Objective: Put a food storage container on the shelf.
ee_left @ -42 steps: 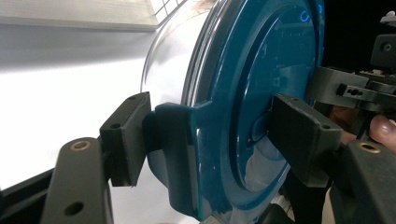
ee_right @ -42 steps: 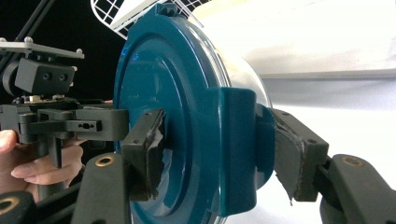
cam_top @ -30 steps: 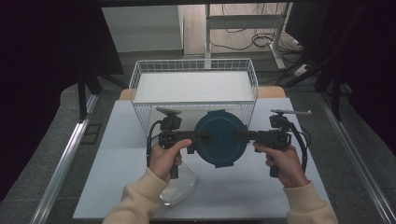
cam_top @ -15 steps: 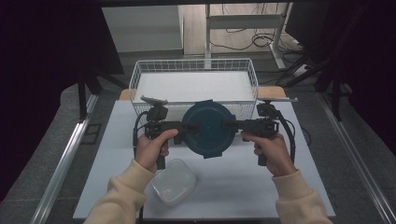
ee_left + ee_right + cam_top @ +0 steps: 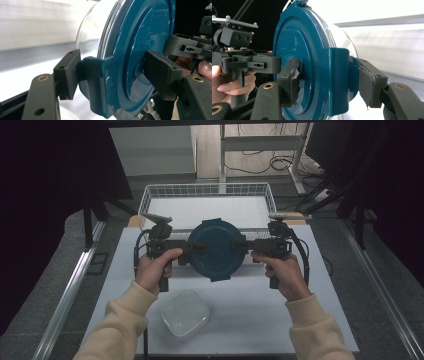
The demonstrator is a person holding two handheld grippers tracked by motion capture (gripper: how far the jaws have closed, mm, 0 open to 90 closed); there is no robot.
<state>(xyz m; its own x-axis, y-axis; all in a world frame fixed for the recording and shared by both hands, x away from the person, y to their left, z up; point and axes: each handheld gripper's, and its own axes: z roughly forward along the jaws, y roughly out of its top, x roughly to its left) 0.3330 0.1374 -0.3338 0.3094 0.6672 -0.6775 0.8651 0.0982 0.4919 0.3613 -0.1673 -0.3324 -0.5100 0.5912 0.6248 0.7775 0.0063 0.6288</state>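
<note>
A round clear container [image 5: 91, 23] with a teal lid [image 5: 217, 249] hangs above the white table [image 5: 250, 320], just in front of the wire basket [image 5: 207, 195]. My left gripper [image 5: 193, 251] is shut on the lid's latch tab [image 5: 93, 82] at its left side. My right gripper [image 5: 245, 247] is shut on the opposite latch tab [image 5: 337, 80]. In the left gripper view the black pads [image 5: 66, 72] press the tab and the lid's face [image 5: 140, 37]. In the right gripper view the worn pads [image 5: 367, 82] clamp the lid [image 5: 294, 37] the same way.
A square clear lidded box [image 5: 184, 314] lies on the table near the front edge, below my left hand. The white wire basket stands at the back of the table. Metal rails [image 5: 65, 295] run along both sides of the table.
Both grippers have carried the round container away from the person, toward the basket, and slightly left. The square box, partly hidden under the left hand before, now lies in plain sight.
</note>
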